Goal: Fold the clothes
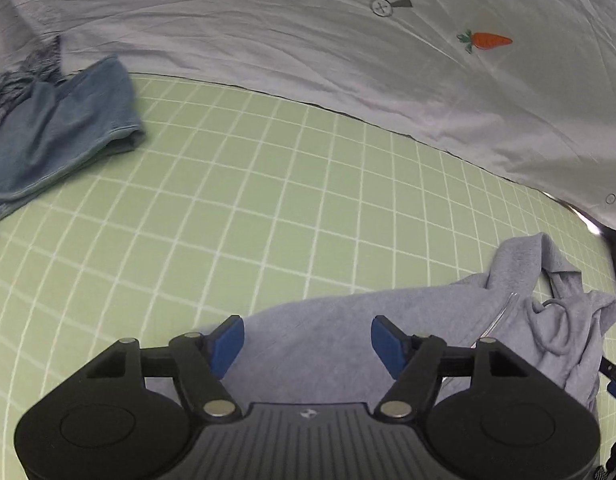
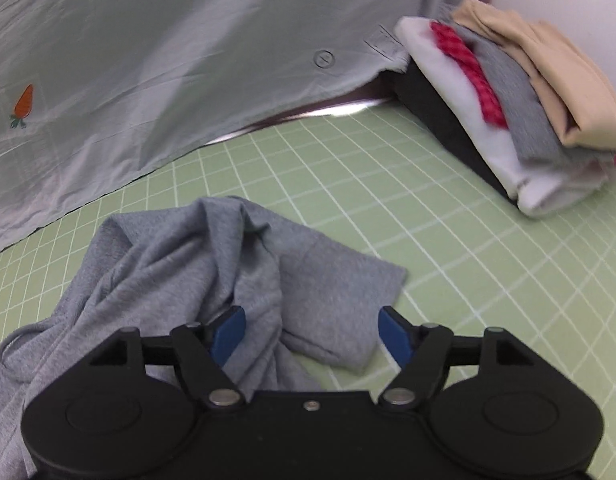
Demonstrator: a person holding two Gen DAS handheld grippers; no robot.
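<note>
One grey hoodie (image 2: pixel 179 264) lies in a crumpled heap on the green grid mat (image 1: pixel 267 200) that covers our counter. It is not folded yet. We can see its drawstring (image 1: pixel 548 320) looping near the hood, and one flat part (image 2: pixel 340 280) sticks out to the side.

Our left gripper (image 1: pixel 306 340) hangs over one end of the hoodie. Its jaws are wide apart and hold nothing. Our right gripper (image 2: pixel 312 330) hangs over the other end, above the bunched-up cloth. Its jaws are wide apart too, with nothing in them.

We think we are at the start of folding this hoodie. It needs to be spread out flat first. So next we should reach down, pinch two edges of the cloth, and pull them apart until it lies smooth.

Off to one side sits a neat stack of folded clothes (image 2: pixel 508 112). Far on the other side lies a blue garment (image 1: pixel 59 128), still messy. Behind the mat is a pale sheet (image 1: pixel 308 40) with a little carrot (image 1: pixel 488 41) on it.
</note>
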